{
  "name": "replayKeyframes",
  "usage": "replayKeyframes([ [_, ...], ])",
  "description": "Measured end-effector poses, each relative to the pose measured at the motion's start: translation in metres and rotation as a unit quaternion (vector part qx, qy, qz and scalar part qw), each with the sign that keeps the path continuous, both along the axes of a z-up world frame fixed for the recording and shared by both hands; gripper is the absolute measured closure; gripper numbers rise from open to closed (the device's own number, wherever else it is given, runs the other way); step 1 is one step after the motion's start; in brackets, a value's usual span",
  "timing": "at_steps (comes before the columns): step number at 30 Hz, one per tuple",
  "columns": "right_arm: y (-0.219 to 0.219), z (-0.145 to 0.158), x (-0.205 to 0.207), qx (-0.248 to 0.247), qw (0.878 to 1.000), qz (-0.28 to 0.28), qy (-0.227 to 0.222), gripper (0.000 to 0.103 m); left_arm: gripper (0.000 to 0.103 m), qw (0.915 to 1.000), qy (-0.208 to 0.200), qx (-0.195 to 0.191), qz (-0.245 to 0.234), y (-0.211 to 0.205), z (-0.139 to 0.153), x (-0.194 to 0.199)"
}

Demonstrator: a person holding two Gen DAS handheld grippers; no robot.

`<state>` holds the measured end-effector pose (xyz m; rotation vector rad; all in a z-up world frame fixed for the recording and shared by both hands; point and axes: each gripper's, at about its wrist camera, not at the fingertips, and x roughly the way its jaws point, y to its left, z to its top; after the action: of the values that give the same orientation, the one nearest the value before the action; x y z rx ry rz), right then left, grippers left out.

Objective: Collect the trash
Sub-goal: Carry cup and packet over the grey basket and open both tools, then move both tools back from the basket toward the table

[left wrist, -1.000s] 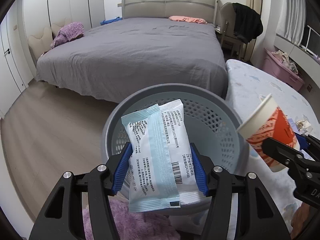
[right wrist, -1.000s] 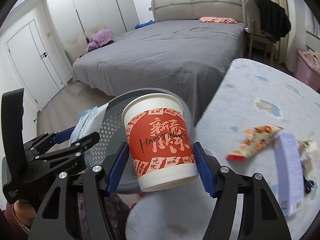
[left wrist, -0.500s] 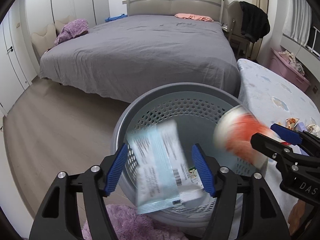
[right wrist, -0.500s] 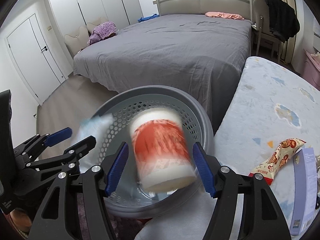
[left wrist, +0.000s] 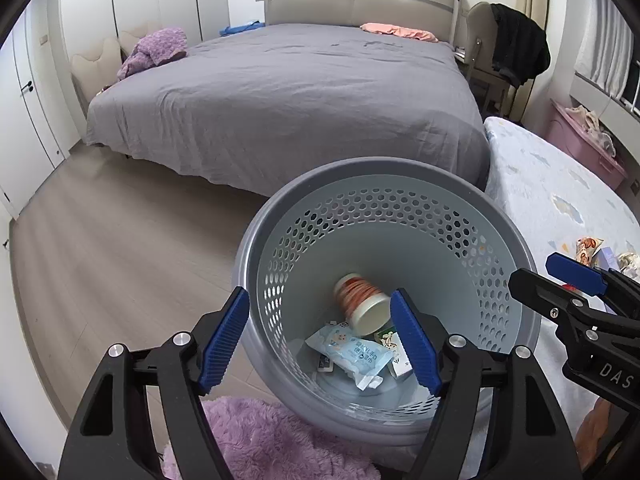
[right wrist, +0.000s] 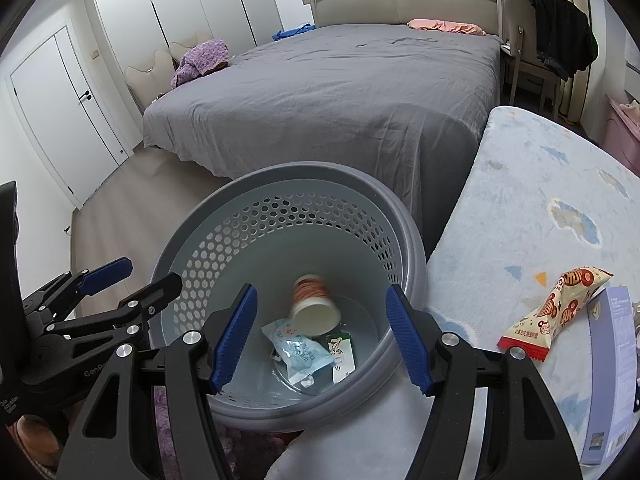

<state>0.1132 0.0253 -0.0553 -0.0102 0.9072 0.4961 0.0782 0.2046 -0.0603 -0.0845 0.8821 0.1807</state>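
A grey perforated waste basket (left wrist: 492, 280) (right wrist: 224, 240) stands on the floor beside a low table. At its bottom lie the red and white paper cup (left wrist: 360, 300) (right wrist: 312, 300) on its side and the pale blue wipes packet (left wrist: 348, 352) (right wrist: 298, 346), with other small wrappers. My left gripper (left wrist: 324, 332) hovers over the basket's near rim, its jaws opening with nothing between them. My right gripper (right wrist: 320, 332) hangs open over the basket, empty too. On the table lie a red and cream snack wrapper (right wrist: 556, 312) and a lilac box (right wrist: 608, 376).
A large bed with a grey cover (left wrist: 288, 92) fills the back of the room. The low table with a pale blue patterned cloth (right wrist: 520, 208) is to the right of the basket. A purple fluffy rug (left wrist: 260, 440) lies under the basket's near side. Wood floor (left wrist: 100, 248) spreads left.
Both grippers let go: the wipes packet fell from the left one and the cup from the right one. Both now lie at the basket's bottom. The left jaws stand wider.
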Motion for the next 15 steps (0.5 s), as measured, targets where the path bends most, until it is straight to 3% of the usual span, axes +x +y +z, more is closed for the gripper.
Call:
replayKeyframes([
  [15,-0.012,0.003,-0.005,0.003,1.000,-0.016,0.005,0.039,0.027,1.0000,-0.003,-0.007,-0.002,-0.004,0.003,-0.002],
])
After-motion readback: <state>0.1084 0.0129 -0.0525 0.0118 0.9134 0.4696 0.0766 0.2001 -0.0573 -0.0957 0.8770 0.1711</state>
